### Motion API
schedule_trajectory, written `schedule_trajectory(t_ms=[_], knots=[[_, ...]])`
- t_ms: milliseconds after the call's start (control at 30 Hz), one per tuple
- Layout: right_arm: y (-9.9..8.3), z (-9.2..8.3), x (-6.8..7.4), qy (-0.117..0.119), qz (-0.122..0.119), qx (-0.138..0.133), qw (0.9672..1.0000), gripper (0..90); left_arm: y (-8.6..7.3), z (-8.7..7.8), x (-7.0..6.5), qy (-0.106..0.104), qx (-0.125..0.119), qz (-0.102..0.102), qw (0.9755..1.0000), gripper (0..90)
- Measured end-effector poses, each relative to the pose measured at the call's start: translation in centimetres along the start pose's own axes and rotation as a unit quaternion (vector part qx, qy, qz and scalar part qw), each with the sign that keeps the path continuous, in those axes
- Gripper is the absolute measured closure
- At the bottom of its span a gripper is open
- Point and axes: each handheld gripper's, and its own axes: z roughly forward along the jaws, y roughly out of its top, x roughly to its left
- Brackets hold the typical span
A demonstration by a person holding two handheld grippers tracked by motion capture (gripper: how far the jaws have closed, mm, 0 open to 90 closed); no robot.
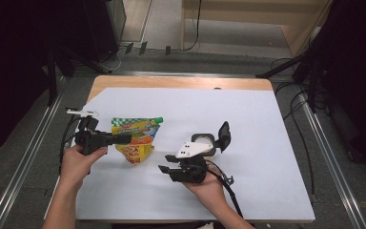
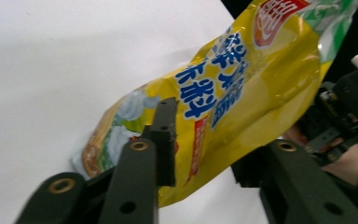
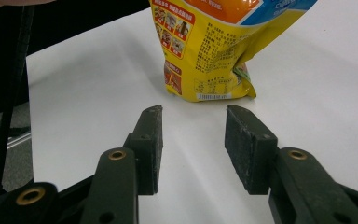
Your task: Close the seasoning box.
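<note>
High view: glossy yellow plastic snack pouch [image 1: 136,138] lies left of centre on white bench [image 1: 248,119]. Left gripper [image 1: 125,139] fingers straddle it w/o pressing, released. Right gripper [image 1: 167,163] fingers parted, empty, aimed at pouch, prob. ready to take over.

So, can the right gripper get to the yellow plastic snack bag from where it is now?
Probably yes. The right gripper points at the yellow plastic snack bag with open jaws, and just bare white table lies between them. The left gripper sits at the bag's far side, so it should not block.
</note>
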Motion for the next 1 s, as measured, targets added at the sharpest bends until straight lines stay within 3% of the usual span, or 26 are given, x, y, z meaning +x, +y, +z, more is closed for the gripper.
schedule_trajectory(t_ms=[133, 467, 633, 767, 933, 1000], knots=[[0.0, 0.0, -0.3, 0.006, 0.017, 0.003, 0.9998, 59.1, -0.1, 0.0, -0.1, 0.005, -0.003, 0.008, 0.9999, 60.3], [0.3, -0.6, -0.7, 0.012, 0.031, -0.007, 0.9994, 62.1, -0.7, -1.0, -1.0, 0.020, -0.004, 0.022, 0.9995, 53.7], [0.7, -1.2, -1.2, 0.017, 0.048, 0.011, 0.9986, 65.6, -1.1, -1.9, -0.9, 0.025, -0.015, 0.013, 0.9995, 48.3], [0.8, -1.6, -1.7, 0.013, 0.062, 0.020, 0.9978, 66.6, -1.3, -2.5, -0.4, 0.041, -0.012, 0.005, 0.9991, 47.4], [1.2, -2.3, -2.3, 0.009, 0.066, 0.025, 0.9975, 68.8, -1.4, -3.1, -0.3, 0.043, -0.008, 0.006, 0.9990, 46.9], [1.4, -2.6, -2.4, 0.006, 0.065, 0.026, 0.9975, 69.8, -1.4, -3.5, 0.0, 0.054, -0.007, 0.002, 0.9985, 46.8]])
